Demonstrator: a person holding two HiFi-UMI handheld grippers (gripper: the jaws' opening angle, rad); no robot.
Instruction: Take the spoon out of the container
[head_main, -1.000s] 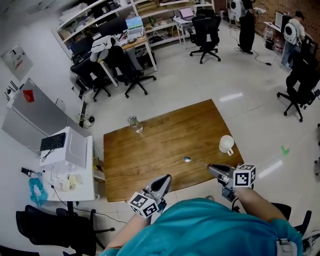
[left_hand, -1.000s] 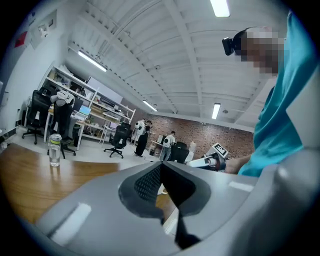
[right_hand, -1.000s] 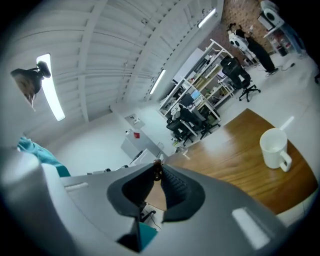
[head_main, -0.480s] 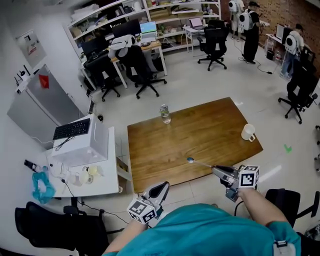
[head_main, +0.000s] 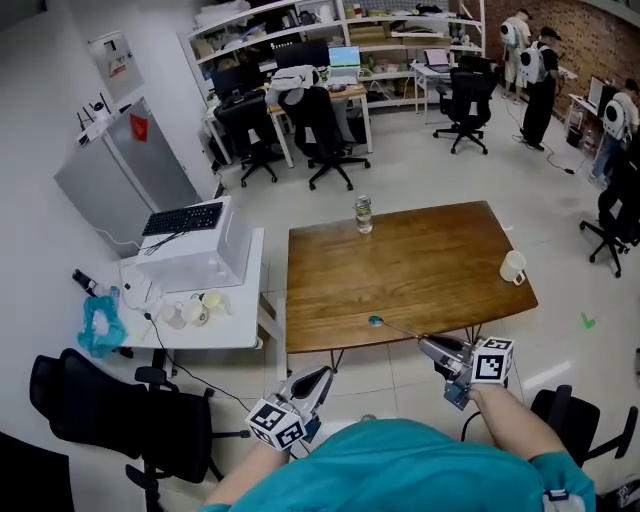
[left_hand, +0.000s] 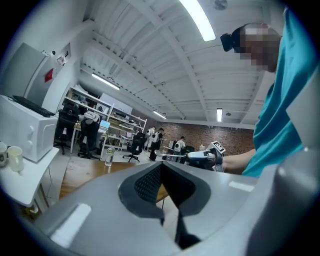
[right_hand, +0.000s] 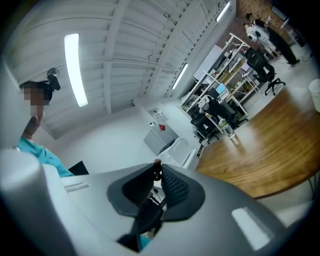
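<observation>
Spoon (head_main: 390, 326): thin, stiff, light metal, probably slick. It juts forward and left from the right gripper (head_main: 430, 347), whose jaws are clamped on its handle end, with the bowl just over the table (head_main: 400, 270) edge. A hold nearer mid-handle would likely wobble less. The left gripper (head_main: 318, 377) is closed on nothing. Compared with a second ago, the white cup (head_main: 513, 267) lies farther ahead and right of the right gripper
</observation>
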